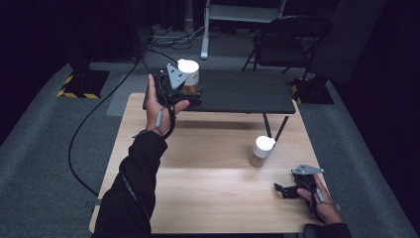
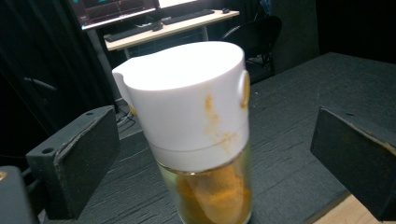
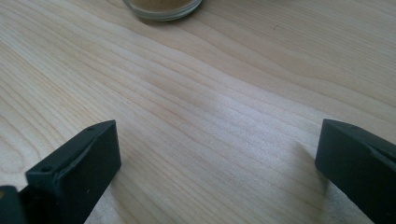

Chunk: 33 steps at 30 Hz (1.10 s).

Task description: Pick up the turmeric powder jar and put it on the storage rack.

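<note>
Straddling the spice jar [image 2: 201, 135] on the black shelf [image 1: 247, 91], your left tongs [image 2: 210, 154] gape, pads clear. Right tongs [image 3: 215, 154] released over the desk [image 3: 196, 93].

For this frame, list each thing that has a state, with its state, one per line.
Spice jar on the black shelf: upright, white lid on, partly filled with orange powder, lid stained orange.
Spice jar on the wooden table: upright, white lid on.
Left gripper: open, jaws either side of the shelf jar, not touching it.
Right gripper: open, nothing between its jaws, low over the table.
</note>
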Motion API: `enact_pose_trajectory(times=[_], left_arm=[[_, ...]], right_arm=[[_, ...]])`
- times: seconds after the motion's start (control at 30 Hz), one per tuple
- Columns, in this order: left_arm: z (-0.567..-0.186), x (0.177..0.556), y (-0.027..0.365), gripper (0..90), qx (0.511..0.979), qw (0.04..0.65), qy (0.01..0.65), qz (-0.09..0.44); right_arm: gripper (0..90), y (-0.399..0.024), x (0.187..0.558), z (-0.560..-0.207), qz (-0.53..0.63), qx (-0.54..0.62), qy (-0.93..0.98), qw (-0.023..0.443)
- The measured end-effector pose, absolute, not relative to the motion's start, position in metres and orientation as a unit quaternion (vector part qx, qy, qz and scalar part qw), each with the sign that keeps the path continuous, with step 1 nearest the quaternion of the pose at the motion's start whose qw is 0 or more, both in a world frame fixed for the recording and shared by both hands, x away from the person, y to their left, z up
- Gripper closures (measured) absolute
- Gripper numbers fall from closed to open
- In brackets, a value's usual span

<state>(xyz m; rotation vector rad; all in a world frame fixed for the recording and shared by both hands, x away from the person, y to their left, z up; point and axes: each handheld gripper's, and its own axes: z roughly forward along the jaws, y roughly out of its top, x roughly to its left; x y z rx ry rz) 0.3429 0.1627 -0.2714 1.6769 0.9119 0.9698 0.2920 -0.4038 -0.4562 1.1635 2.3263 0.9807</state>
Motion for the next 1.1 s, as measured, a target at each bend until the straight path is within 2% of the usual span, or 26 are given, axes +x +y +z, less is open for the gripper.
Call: enact_pose_trajectory(times=[0.37,0.53,1.1], left_arm=[[-0.277,0.316,0.155,1.5,0.694,0.472,0.327,0.434],[-0.282,0.306,0.157,1.0,0.699,0.483,0.306,0.429],[-0.302,0.274,0.154,0.7,0.738,0.461,0.234,0.433]], right_arm=[[0.0,-0.404,0.292,-0.456,0.347,0.412,0.823,0.18],[0.0,-0.404,0.292,-0.456,0.347,0.412,0.823,0.18],[0.0,-0.404,0.292,-0.456,0.347,0.412,0.823,0.18]])
